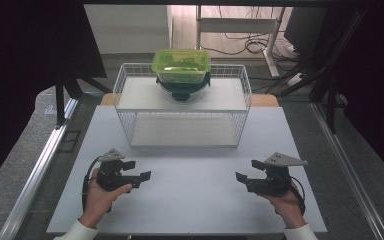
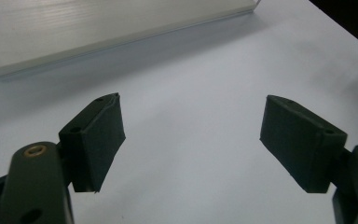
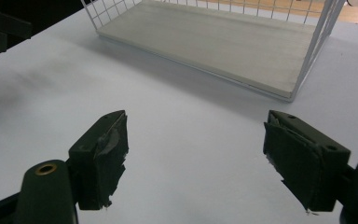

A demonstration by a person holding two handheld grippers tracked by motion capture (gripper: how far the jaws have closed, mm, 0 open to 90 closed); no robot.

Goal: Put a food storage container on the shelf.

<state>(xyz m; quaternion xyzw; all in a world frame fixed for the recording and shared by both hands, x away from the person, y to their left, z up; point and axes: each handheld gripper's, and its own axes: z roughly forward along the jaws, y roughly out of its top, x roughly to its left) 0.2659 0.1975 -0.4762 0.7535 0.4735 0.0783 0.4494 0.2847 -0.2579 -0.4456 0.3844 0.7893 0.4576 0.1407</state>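
Observation:
A green translucent lidded container [image 1: 181, 65] rests on a dark round stand [image 1: 182, 91] on the upper shelf of a white wire rack [image 1: 130, 80] at the table's far middle. My left gripper [image 1: 139, 170] is held low at the near left, jaws open and empty, pointing right. At the near right, my right gripper [image 1: 246, 171] points left, also open with nothing in it. In the left gripper view the open gripper [image 2: 191, 140] looks over bare white tabletop toward the rack's lower shelf [image 2: 98, 23]. In the right gripper view the open gripper [image 3: 196, 154] faces the rack's lower shelf [image 3: 214, 42].
The white table [image 1: 190, 190] spreads between both grippers and the rack. Metal rails [image 1: 40, 165] run along both sides of the table. Cables and a desk frame [image 1: 250, 30] lie on the floor beyond the rack.

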